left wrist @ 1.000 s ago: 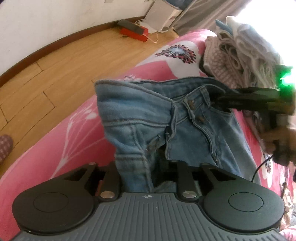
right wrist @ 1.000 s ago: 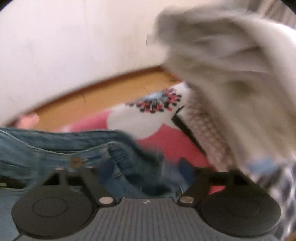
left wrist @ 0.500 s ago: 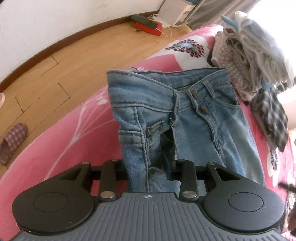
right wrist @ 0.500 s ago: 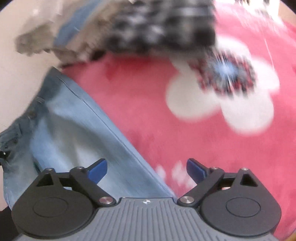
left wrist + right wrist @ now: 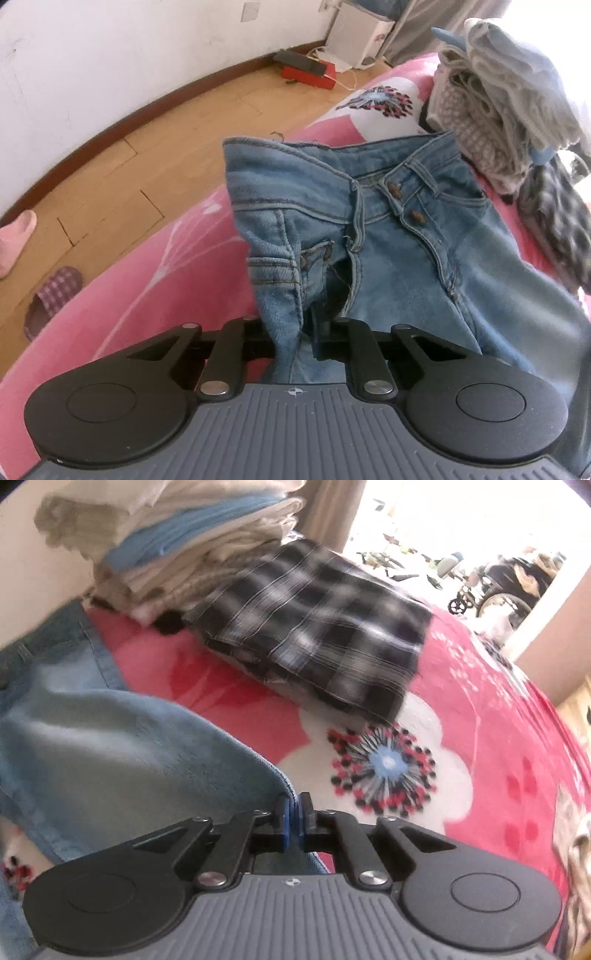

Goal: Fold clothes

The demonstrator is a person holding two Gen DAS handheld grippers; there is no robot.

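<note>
Jeans (image 5: 388,236) pinched by both closing tools, left tool (image 5: 295,332), right tool (image 5: 294,821); lift evenly, keep seams aligned.

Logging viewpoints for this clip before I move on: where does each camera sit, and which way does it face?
Left wrist: on the left gripper, looking down along its fingers at the jeans on the pink floral blanket; jaws closing, denim between them; wooden floor beyond.
Right wrist: on the right gripper, facing across the blanket toward the folded plaid shirt and the stack of folded clothes; jaws closing on a jeans edge.
Shared: jeans, blanket, plaid shirt, clothes stack. Neither shows a hand.
</note>
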